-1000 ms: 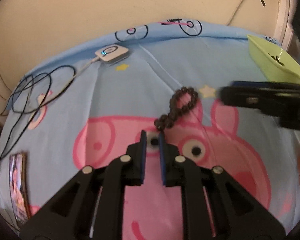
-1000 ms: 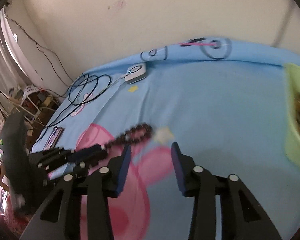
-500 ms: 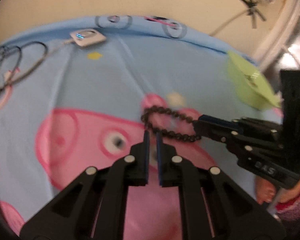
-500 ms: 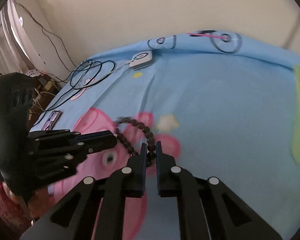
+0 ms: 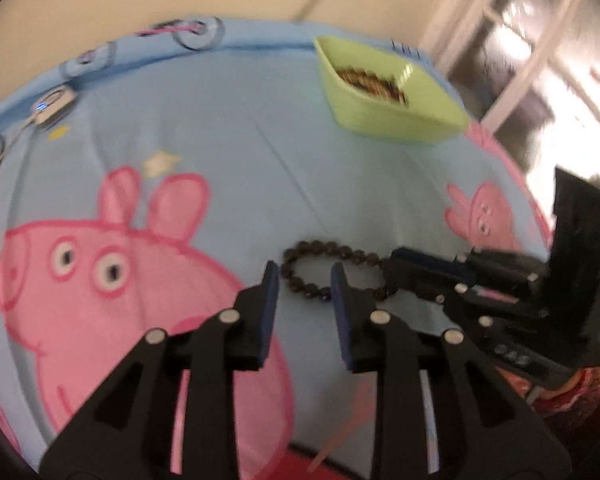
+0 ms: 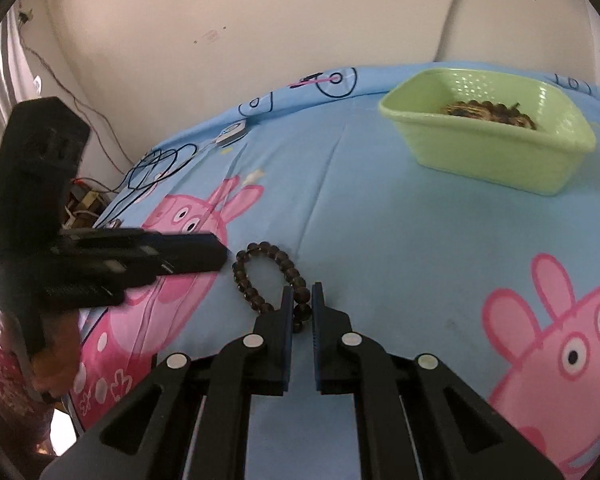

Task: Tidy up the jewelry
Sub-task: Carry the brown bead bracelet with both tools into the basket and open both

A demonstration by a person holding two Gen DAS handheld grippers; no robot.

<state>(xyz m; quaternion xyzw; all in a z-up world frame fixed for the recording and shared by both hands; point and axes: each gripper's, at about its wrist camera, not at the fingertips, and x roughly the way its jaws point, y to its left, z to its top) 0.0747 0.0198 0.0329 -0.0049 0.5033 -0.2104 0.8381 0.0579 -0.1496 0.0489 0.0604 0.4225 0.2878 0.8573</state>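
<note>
A dark bead bracelet (image 5: 340, 249) (image 6: 284, 258) hangs in a loop just over the blue pig-print sheet (image 6: 380, 208). My right gripper (image 6: 302, 297) (image 5: 394, 276) is shut on the bracelet's near end, with beads pinched between its pads. My left gripper (image 5: 303, 280) (image 6: 220, 256) points at the loop's other side. Its jaws are opening, and the beads lie just past its fingertips, not pressed by them. A green basket (image 6: 480, 152) (image 5: 380, 108) with more bead jewelry inside stands far right, near the wall.
A white charger puck (image 6: 232, 134) (image 5: 52, 102) and coiled black cables (image 6: 160, 160) lie at the sheet's far left. The bed's edge drops off left, where a hand (image 6: 56, 344) holds the left gripper. A wall runs behind the bed.
The right gripper closed on the bracelet and carried it right, off the pig's ears. The left gripper followed to the right, and its jaws have spread apart. The basket has come into view.
</note>
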